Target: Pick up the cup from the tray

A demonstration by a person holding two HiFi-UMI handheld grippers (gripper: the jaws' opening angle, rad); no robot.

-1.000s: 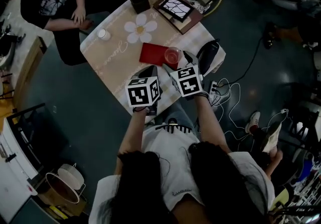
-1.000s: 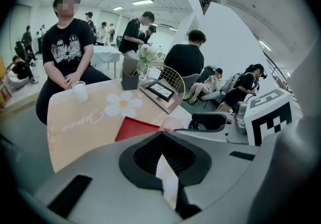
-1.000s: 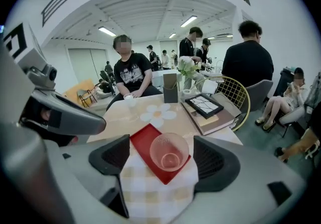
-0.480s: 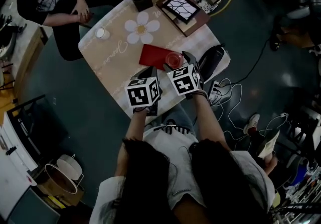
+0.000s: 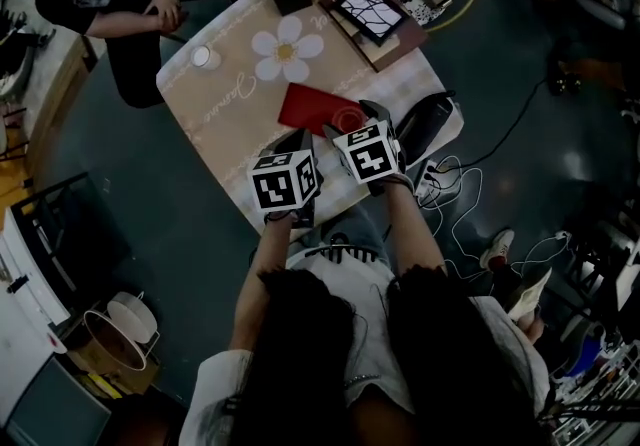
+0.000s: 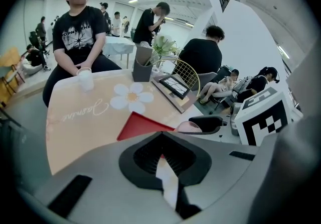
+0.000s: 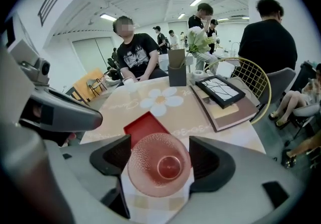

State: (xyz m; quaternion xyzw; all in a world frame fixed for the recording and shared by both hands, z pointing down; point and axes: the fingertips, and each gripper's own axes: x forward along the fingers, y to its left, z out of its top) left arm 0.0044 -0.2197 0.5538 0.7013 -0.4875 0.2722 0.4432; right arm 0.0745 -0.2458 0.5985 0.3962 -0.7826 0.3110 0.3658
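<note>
The tray [image 5: 308, 106] lies mid-tabletop [image 5: 225, 109]. The cup [image 5: 349, 120] stands at the tray's near right corner, between the right tool's [image 5: 352, 123] jaws. The left tool [image 6: 163, 157] is left of it, over the near edge. A framed picture [image 5: 366, 10] lies at the far right corner

Large open hall used as a shared workspace. White walls and strip ceiling lights [image 7: 108, 17]. The dark floor [image 5: 150, 224] carries loose cables [image 5: 462, 219] and a power strip [image 5: 428, 177]. Around a cloth-covered table [image 5: 225, 119], a seated person [image 6: 80, 32] and standing people [image 6: 153, 17].

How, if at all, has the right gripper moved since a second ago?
Yes: right gripper moved forward toward the red tray, around the cup.
</note>
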